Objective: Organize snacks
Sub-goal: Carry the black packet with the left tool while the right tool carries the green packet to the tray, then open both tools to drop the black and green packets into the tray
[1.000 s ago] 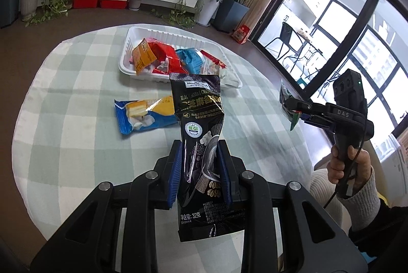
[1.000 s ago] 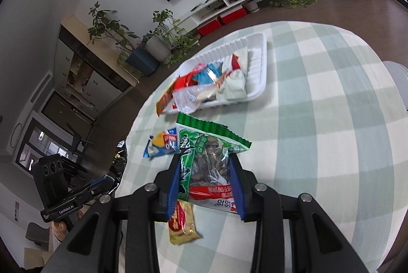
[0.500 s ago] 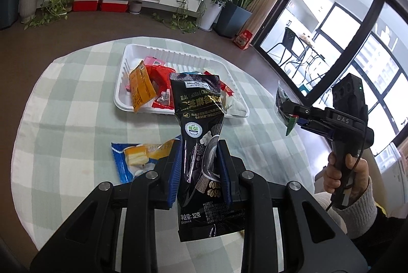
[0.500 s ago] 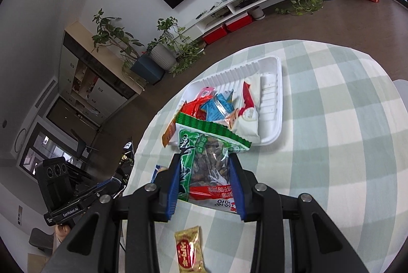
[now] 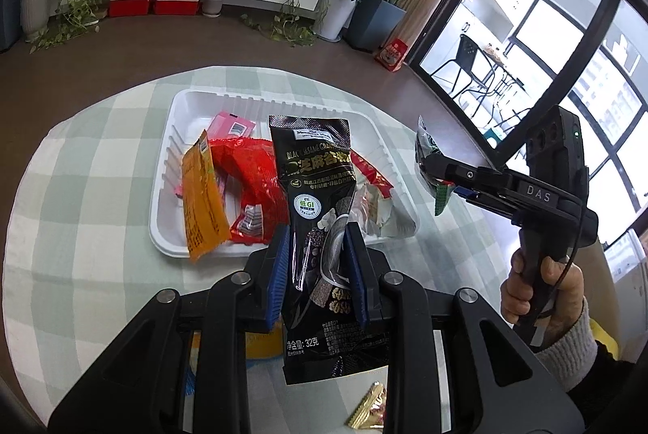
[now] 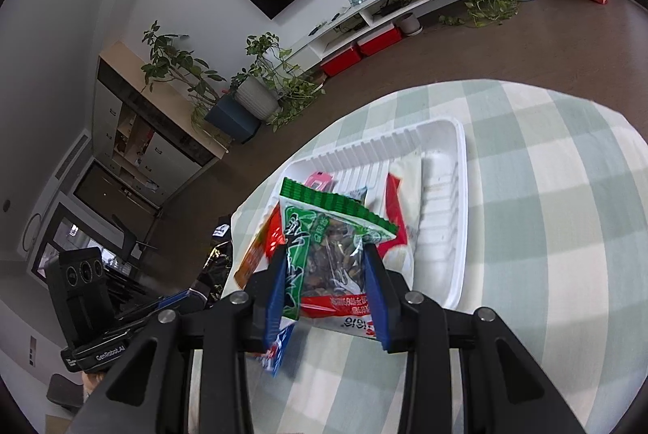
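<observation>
Black pack [image 5: 320, 215]: upright between the blue pads of the left gripper [image 5: 318, 264], pinched at mid-length; its top reaches over the near edge of the tray [image 5: 170, 134].
Green pack [image 6: 328, 251]: pinched by the right gripper [image 6: 326, 288], pads pressed on both sides; it hangs over the tray's near end.
Left gripper: narrow gap, closed on the black pack alone.
Right gripper: a little wider, closed on the green pack alone; in the left view it shows at the right, held by a hand [image 5: 542, 292] in a white sleeve.
Tray: white, ribbed, one only, toward the table's far edge on the checked cloth [image 5: 81, 191].
In the tray: an orange pack [image 5: 200, 199] leaning over the near rim, a red pack [image 5: 251, 182], a pink pack [image 5: 231, 124] at the back, a white pack [image 6: 409, 182], and more partly hidden behind the held packs.
On the cloth, near edge: one gold pack [image 5: 368, 409] below the left gripper; one blue pack [image 6: 279, 349] under the right gripper, mostly covered.
In the way: the piled packs fill the tray's near half; the far right part is bare.
</observation>
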Demonstrator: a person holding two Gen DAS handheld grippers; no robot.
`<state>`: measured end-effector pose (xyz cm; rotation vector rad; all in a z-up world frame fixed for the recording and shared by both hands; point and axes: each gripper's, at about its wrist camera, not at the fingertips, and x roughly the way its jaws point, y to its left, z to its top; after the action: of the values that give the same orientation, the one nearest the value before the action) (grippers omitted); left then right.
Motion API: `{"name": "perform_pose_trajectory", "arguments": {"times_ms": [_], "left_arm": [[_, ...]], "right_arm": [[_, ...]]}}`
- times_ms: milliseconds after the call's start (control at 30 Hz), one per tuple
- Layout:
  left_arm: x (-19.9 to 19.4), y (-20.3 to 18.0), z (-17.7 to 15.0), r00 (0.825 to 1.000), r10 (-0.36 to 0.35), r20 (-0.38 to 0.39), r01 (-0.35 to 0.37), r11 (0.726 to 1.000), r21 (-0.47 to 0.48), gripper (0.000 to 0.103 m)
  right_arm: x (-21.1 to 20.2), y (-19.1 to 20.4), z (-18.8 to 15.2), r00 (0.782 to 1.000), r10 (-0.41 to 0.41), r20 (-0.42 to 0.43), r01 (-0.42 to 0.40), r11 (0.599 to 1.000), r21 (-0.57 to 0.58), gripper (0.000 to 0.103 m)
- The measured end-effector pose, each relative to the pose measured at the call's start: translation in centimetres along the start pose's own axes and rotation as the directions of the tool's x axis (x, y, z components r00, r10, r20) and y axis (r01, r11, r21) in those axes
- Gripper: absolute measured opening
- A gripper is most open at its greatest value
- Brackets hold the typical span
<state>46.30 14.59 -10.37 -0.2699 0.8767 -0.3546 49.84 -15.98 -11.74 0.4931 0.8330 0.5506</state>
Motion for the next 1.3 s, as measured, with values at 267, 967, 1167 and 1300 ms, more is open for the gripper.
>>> {"name": "perform_pose_trajectory", "arguments": {"times_ms": [267,967,1167,1300], "left_arm": [[3.5,-0.2,2.6,1.0,0.021,-0.023,-0.021,1.0,0.021,0.025],[8.8,-0.7,4.4,0.992,0.118,-0.033,-0.115,0.99,0.081,0.026],[8.9,-0.8,4.6,0.991,0.131,0.003,-0.131,0.987,0.095,0.047],[8.8,-0.7,4.9,0.991,0.135,0.019,-0.136,0.986,0.094,0.048]], "right_arm": [[2.2,-1.4,1.7,0.999,-0.04,0.006,0.04,0.999,-0.019,0.039],[5.6,-2.1,3.0,0.989,-0.146,-0.011,0.144,0.983,-0.115,0.044],[5.4,-2.2,3.1,0.986,-0.167,0.002,0.165,0.978,-0.125,0.048],[5.2,-2.0,3.1,0.985,-0.17,0.019,0.171,0.976,-0.137,0.056]]}}
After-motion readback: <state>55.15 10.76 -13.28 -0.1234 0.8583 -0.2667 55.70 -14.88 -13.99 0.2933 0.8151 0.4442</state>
